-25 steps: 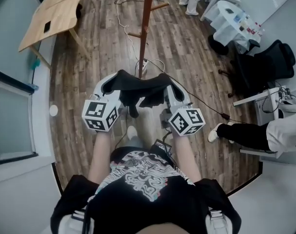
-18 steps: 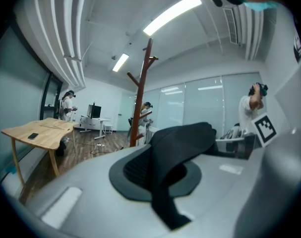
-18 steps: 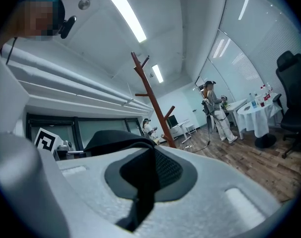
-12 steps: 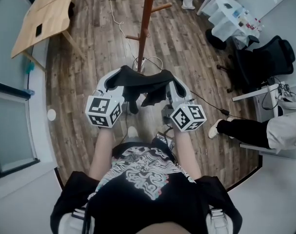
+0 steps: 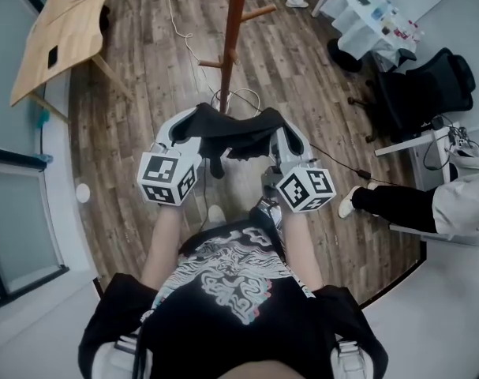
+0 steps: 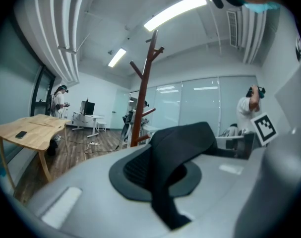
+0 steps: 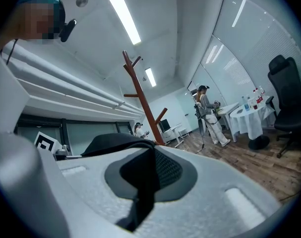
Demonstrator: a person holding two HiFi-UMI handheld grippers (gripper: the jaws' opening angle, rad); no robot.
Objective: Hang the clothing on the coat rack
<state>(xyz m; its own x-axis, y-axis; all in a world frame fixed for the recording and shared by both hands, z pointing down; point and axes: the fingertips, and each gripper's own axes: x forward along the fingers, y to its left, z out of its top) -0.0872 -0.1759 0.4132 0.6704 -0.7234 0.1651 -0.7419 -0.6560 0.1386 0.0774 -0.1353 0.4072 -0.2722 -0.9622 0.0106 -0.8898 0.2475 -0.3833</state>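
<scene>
A black piece of clothing (image 5: pixel 233 129) hangs stretched between my two grippers at chest height. My left gripper (image 5: pixel 185 129) is shut on its left end, and the cloth (image 6: pixel 182 143) lies pinched across the dark pad. My right gripper (image 5: pixel 285 137) is shut on the right end, where a strip of fabric (image 7: pixel 140 175) crosses the pad. The brown wooden coat rack (image 5: pixel 233 30) stands on the floor just ahead of the clothing, its pegs sticking out to the sides. The rack (image 6: pixel 143 100) rises beyond the jaws in the left gripper view, and the rack (image 7: pixel 143 105) shows likewise in the right gripper view.
A light wooden table (image 5: pixel 54 30) stands at the far left. A white cable (image 5: pixel 188 38) runs over the plank floor near the rack's foot. At the right are a white table (image 5: pixel 373 18), a black office chair (image 5: pixel 428 85) and a seated person's leg (image 5: pixel 397 204). Another person (image 7: pixel 210 115) stands farther off.
The grippers and the clothing have come nearer to the coat rack; its foot now sits right beyond the cloth. Both grips are unchanged.
</scene>
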